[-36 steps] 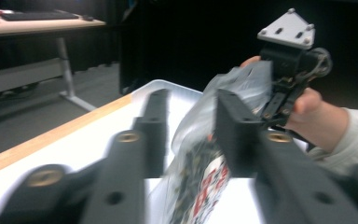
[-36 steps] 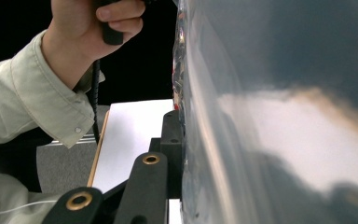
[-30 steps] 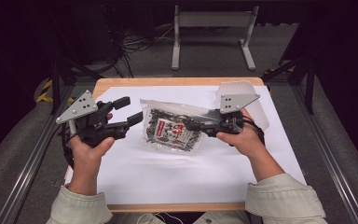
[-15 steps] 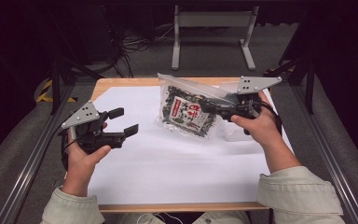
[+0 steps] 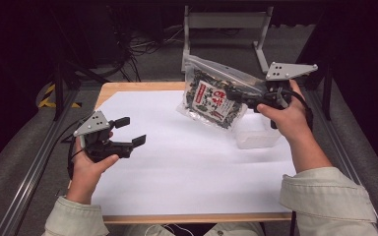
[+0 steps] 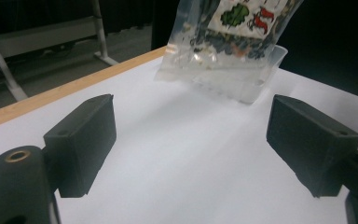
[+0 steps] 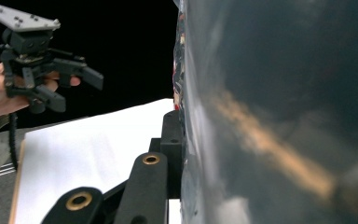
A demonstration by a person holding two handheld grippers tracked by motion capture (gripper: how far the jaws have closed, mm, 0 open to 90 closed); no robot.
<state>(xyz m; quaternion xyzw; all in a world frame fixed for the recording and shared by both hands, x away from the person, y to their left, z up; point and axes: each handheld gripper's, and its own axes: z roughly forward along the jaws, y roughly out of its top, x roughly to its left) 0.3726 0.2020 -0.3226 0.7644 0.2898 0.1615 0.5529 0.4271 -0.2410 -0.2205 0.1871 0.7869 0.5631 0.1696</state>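
A clear plastic bag of dark snacks with a red and white label (image 5: 210,96) hangs in the air over the far right of the table, tilted. My right gripper (image 5: 236,95) is shut on the bag's right edge, and the bag's film (image 7: 279,112) lies pressed against its jaws in the right gripper view. Just below the bag, a clear plastic tub (image 5: 257,136) rests on the white sheet. The bag's lower end (image 6: 223,37) hangs over the tub (image 6: 242,79) in the left gripper view. My left gripper (image 5: 130,132) is open, low at the left, with nothing between its jaws.
A white sheet (image 5: 187,167) covers the wooden table (image 5: 128,87). Metal rails (image 5: 34,162) run along both sides. A grey metal stand (image 5: 224,22) and cables (image 5: 142,44) lie on the floor beyond the far edge.
My right gripper has lifted the bag up and to the right, uncovering the clear tub. My left gripper has drawn back toward the near left, still open.
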